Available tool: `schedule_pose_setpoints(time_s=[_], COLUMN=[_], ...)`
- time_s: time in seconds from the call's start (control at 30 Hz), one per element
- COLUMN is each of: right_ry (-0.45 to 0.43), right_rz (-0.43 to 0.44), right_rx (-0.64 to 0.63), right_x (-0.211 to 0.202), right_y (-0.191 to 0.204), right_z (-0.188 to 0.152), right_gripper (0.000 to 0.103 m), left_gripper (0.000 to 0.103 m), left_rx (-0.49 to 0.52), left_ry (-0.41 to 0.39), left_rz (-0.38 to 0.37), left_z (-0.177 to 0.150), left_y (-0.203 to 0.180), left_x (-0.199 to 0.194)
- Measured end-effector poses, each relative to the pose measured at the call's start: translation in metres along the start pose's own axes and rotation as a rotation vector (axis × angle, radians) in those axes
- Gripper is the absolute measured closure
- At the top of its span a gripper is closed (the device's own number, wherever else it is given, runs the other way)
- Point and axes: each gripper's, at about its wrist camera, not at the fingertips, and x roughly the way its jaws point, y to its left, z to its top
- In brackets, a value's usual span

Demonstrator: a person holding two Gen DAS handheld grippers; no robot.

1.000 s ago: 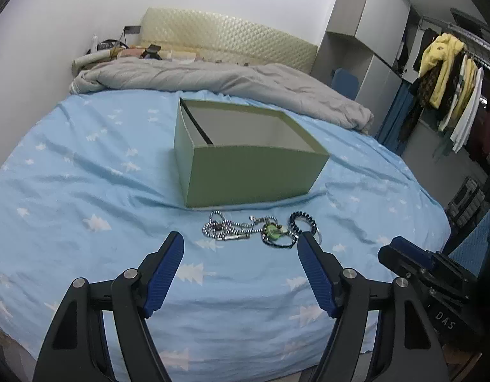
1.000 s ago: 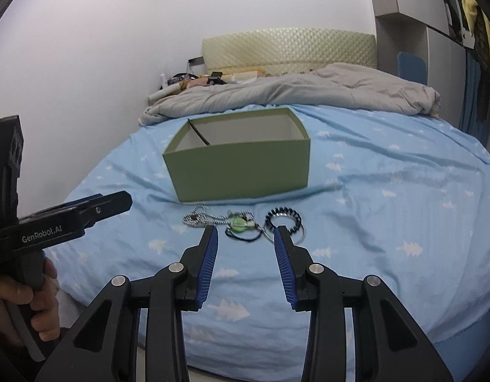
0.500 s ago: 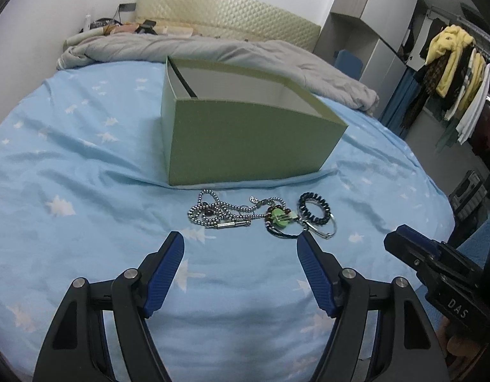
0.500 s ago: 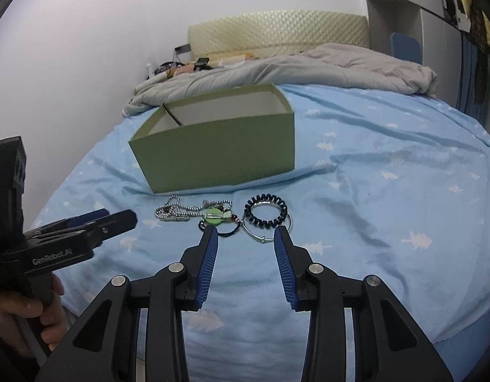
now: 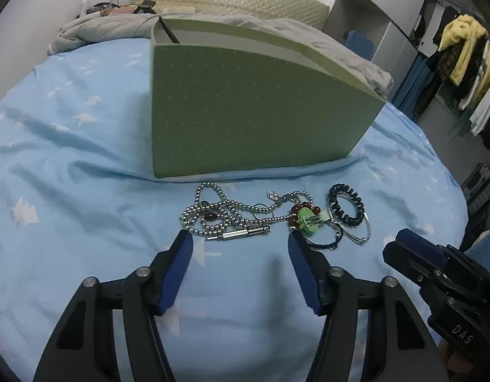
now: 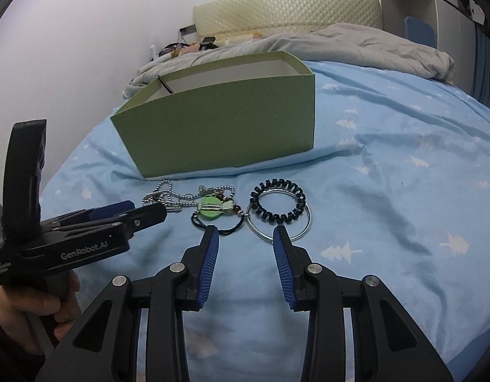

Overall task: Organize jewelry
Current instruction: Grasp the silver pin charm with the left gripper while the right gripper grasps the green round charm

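Two handheld grippers held low and level, side by side: the left gripper with jaws spread wide, the right gripper with jaws parted more narrowly, nothing between either pair.

Right gripper, fingers apart, hovers beside the silver bangle before the green box.

On the blue bedsheet sit one green box, one silver bead chain, one black coil band, one silver ring and one green charm.
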Motion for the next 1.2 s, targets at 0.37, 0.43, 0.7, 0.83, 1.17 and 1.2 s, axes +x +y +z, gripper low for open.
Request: schedule_pose_setpoints(time_s=[0.37,0.43,0.7,0.83,1.17,1.2], right_ry=[0.022,0.028,0.038,0.041,0.069,0.074], right_rz=[0.016,0.015,0.027,0.039,0.036,0.03], right_rx=[-0.015,-0.019,-0.022,-0.025,-0.032,-0.032], right_x=[0.017,0.021,0.035,0.042,0.062,0.065], right_y=[0.003,0.005,0.01,0.014,0.025,0.026], right_z=[0.005,0.005,0.008,0.012,0.019,0.018], right_gripper=[0.07,0.07,0.07,0.07,0.068,0.068], left_gripper=[0.051,0.055,0.083,0.095,0.099,0.099], left_rx=[0.042,0.051,0.07,0.07,0.029,0.026], left_ry=[0.014,0.018,0.026,0.032,0.037,0.037], left_rz=[0.049,0.067,0.086,0.081,0.038,0.033], left_z=[0.009,0.01,0.012,0.012,0.004,0.003], left_y=[-0.005,-0.006,0.006,0.012,0.023,0.024], left_x=[0.024,0.027,0.025,0.024,0.01,0.007])
